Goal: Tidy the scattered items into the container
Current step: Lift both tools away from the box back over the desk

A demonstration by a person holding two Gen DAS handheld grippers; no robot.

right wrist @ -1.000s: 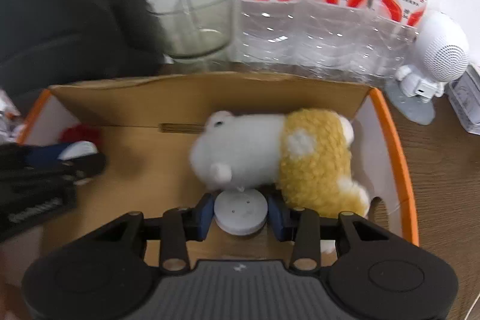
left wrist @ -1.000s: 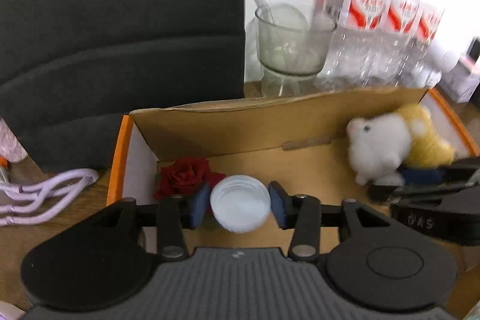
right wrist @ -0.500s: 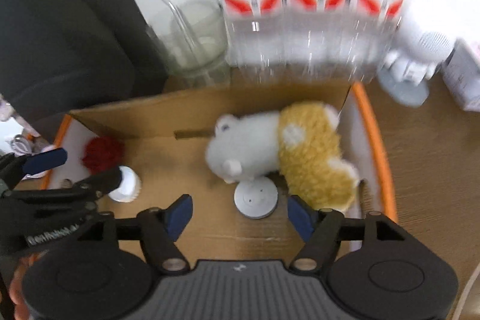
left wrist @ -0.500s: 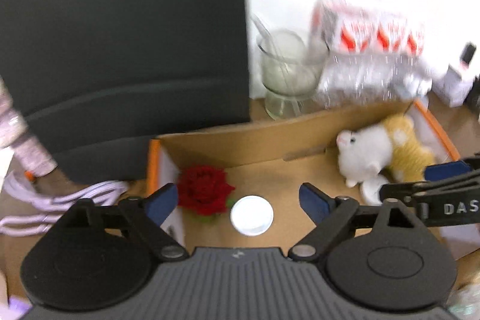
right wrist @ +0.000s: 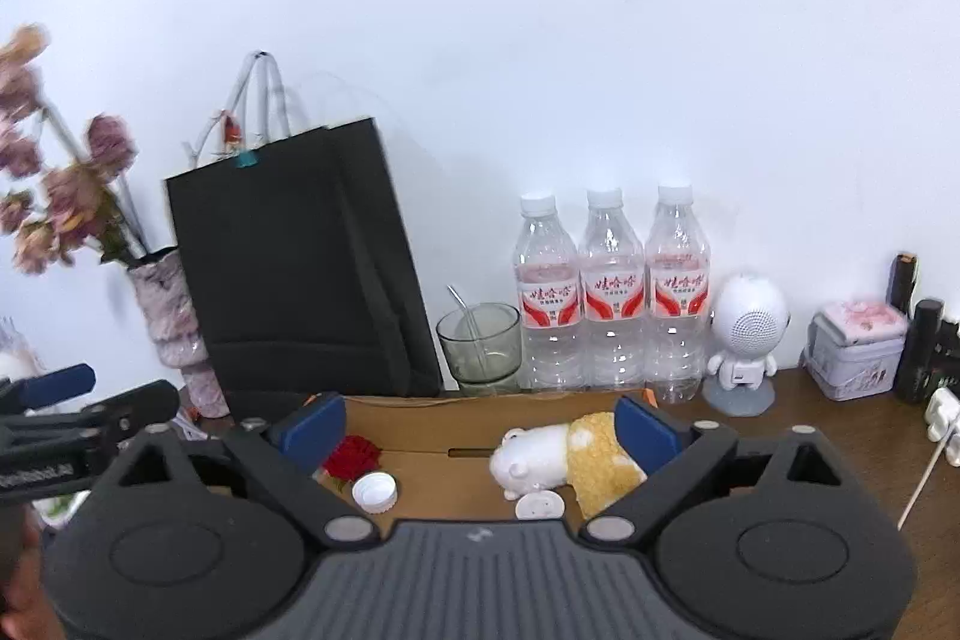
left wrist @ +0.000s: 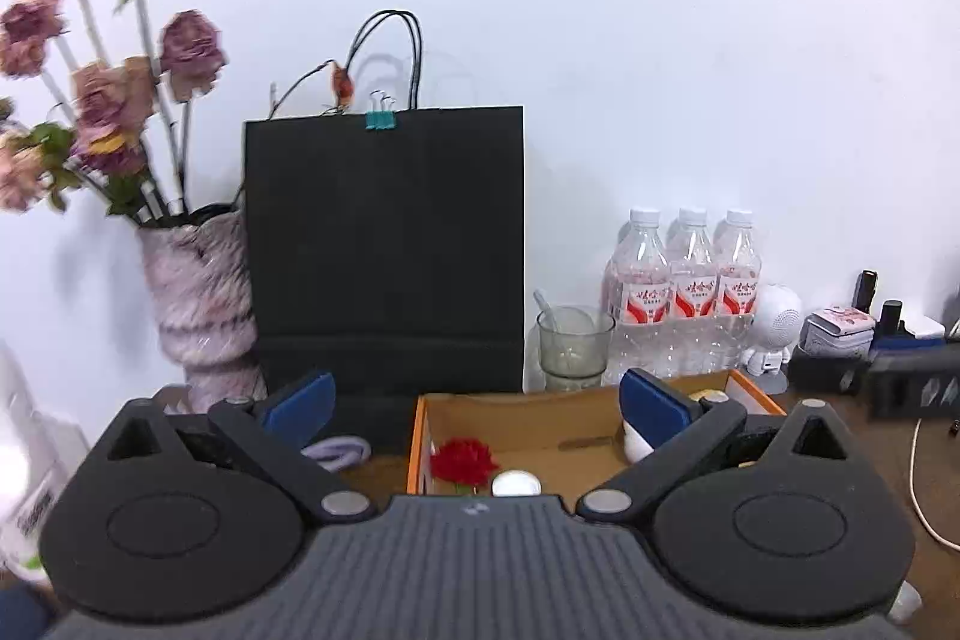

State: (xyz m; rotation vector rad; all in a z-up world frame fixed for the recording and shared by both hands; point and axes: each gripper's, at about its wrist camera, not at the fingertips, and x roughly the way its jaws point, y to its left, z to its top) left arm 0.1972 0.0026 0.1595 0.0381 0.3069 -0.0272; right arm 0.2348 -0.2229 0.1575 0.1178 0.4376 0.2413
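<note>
1. Left wrist view: the left gripper [left wrist: 474, 403] fills the bottom of the frame, its jaws spread wide and still opening, with nothing between the blue pads [left wrist: 300, 403].
2. Lower centre, the cardboard box [left wrist: 564, 400] with orange edges sits on the wooden tabletop [left wrist: 870, 436]. Inside it, at the left end, lie a red fabric rose [left wrist: 463, 462] and, just right of it, a white bottle cap [left wrist: 516, 482].
3. Behind the box stand a black paper bag [left wrist: 384, 244], a glass cup [left wrist: 575, 347] and three water bottles [left wrist: 690, 292]; a vase of dried flowers [left wrist: 201, 304] stands at the left.
4. Right wrist view: the right gripper [right wrist: 480, 430] takes up the bottom of the frame, jaws released, parted wide and still opening, nothing held.
5. In the box [right wrist: 420, 418], the rose [right wrist: 353, 456] and cap [right wrist: 374, 492] lie at lower left; a white and yellow plush toy [right wrist: 564, 457] lies right of centre, with a small white round disc [right wrist: 539, 506] just below it.
6. The left gripper [right wrist: 60, 400] shows at the left edge; a white robot-shaped speaker [right wrist: 747, 334] and a floral tin [right wrist: 855, 349] stand at the right.
</note>
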